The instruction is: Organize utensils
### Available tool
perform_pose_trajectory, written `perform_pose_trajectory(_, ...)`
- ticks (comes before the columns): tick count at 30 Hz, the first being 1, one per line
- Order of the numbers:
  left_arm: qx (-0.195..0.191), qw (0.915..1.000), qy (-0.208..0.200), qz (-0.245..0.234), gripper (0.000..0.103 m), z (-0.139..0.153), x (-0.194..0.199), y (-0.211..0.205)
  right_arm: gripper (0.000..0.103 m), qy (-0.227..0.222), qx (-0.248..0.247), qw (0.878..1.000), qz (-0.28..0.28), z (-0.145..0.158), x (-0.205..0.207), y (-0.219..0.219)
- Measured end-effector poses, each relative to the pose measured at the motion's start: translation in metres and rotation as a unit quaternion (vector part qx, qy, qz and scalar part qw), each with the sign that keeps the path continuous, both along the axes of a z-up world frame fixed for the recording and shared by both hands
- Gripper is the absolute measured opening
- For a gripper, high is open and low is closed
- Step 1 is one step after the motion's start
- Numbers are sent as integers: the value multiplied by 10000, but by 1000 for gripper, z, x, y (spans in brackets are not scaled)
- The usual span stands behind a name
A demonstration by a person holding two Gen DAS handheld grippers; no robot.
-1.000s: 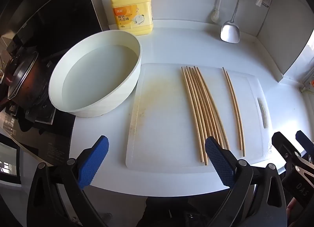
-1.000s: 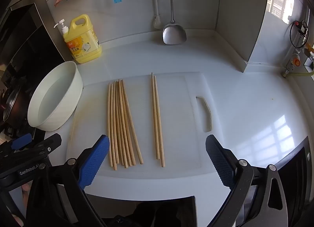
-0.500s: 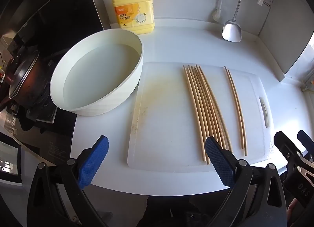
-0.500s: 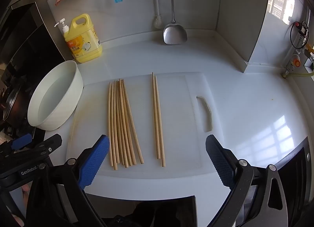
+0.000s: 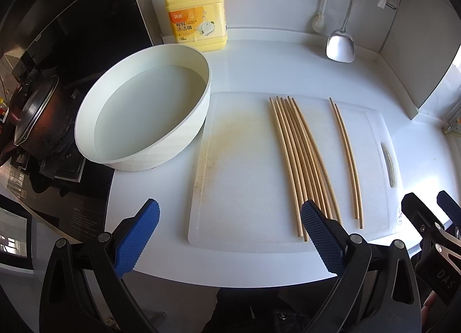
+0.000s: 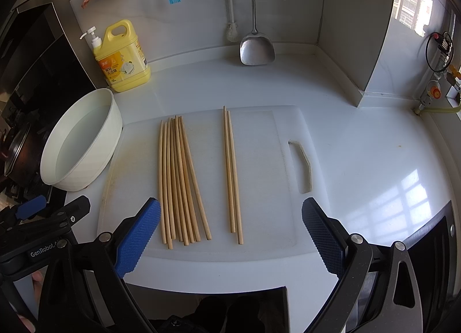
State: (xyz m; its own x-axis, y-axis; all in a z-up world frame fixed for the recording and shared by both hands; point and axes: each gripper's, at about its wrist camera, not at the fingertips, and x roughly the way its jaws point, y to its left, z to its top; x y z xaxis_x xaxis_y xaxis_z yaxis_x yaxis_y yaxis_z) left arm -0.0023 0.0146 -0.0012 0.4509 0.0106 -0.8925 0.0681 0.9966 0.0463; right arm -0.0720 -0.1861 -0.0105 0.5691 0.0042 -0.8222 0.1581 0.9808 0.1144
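White kitchen countertop (image 6: 360,143) in a corner, sunlit, with a white cutting board (image 6: 259,160) lying flat near the front edge. On the board, a bundle of chopsticks (image 6: 180,180) fanned slightly toward the near end, and a separate pair of chopsticks (image 6: 232,171) well apart to its right, both running front to back. Just left of the board, a white basin (image 5: 144,114) holding water, its wall touching or nearly touching the board's edge. Behind, against the wall, a yellow detergent bottle (image 5: 197,16) with a pump, and a metal spatula (image 6: 256,49) hanging down to the counter. Left gripper (image 5: 229,243) held low over the front counter edge, level, blue pads spread wide, nothing between them; its right finger (image 5: 322,235) overlapping the near ends of the bundle in view. Right gripper (image 6: 230,239) likewise low at the front edge, spread wide and empty, aimed along the board with both chopstick groups between its fingers in view. Compared with a second ago, left view shifted slightly forward and right, with the bottle and basin sitting a little farther right; chopsticks and board unmoved.
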Motion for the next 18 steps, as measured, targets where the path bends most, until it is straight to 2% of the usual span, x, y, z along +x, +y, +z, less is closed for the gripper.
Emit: perform_pose_trajectory(18, 70, 10000, 26, 60, 97, 5, -1, 1, 94, 16, -12, 10000, 29, -1, 1, 5)
